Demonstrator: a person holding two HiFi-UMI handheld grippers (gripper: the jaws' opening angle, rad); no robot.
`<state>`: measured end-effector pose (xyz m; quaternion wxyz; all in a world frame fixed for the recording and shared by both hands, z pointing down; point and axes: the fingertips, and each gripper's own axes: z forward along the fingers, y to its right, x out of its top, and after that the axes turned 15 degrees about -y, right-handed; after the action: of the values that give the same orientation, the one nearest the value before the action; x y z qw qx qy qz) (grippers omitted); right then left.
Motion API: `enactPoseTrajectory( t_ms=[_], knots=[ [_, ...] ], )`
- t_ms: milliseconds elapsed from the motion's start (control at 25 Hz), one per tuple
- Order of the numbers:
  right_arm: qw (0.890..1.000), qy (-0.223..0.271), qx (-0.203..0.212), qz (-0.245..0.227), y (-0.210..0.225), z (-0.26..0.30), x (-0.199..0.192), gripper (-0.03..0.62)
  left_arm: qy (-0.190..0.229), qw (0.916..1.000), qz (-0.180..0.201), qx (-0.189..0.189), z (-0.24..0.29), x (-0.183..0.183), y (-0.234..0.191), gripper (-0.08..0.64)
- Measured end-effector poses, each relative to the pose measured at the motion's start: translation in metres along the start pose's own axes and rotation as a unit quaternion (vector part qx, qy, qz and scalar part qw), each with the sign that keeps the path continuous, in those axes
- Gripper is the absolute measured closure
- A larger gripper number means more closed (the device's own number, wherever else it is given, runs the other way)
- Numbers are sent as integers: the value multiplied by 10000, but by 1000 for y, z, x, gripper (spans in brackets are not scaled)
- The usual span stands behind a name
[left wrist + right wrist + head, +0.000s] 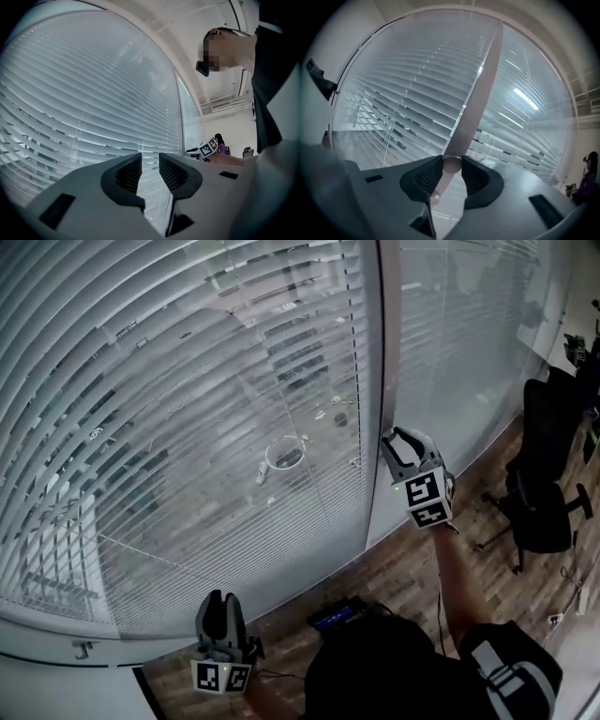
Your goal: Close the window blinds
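Pale slatted blinds (187, 427) cover the big window, their slats tilted partly open so the ground outside shows through. My right gripper (395, 440) is raised at the gap between the two blind panels. In the right gripper view its jaws (451, 171) are shut on the blind's thin round wand (474, 93), which rises between the pads toward the top of the blinds (408, 103). My left gripper (222, 599) hangs low near the sill. Its jaws (150, 164) stand a little apart with nothing between them, pointing at the blinds (93, 103).
A vertical window post (390, 334) divides the two blind panels. Black office chairs (544, 502) stand on the wooden floor (412, 568) to the right. A dark device (336, 615) lies on the floor by the person's body. The white sill (56, 638) runs along the lower left.
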<state>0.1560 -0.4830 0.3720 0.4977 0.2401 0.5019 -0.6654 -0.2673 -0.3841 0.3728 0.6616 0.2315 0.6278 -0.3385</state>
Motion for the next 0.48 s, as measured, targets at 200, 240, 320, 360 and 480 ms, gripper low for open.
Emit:
enactPoseTrajectory(
  t_ms=[200, 240, 320, 360, 480],
  knots=[
    [9983, -42, 186, 551, 1, 1, -1, 463, -1, 10000, -48, 21, -2, -2, -1, 434],
    [9967, -37, 278, 761, 3, 1, -2, 463, -3, 10000, -56, 25, -2, -3, -1, 434],
    [9908, -5, 517, 1252, 4, 2, -5, 463, 1, 10000, -66, 33, -4, -3, -1, 434],
    [9864, 18, 652, 1506, 5, 2, -6, 463, 9, 10000, -70, 36, -4, -3, -1, 434],
    [9661, 92, 1123, 2323, 5, 4, -10, 463, 7, 10000, -82, 43, -5, -4, -3, 434]
  ],
)
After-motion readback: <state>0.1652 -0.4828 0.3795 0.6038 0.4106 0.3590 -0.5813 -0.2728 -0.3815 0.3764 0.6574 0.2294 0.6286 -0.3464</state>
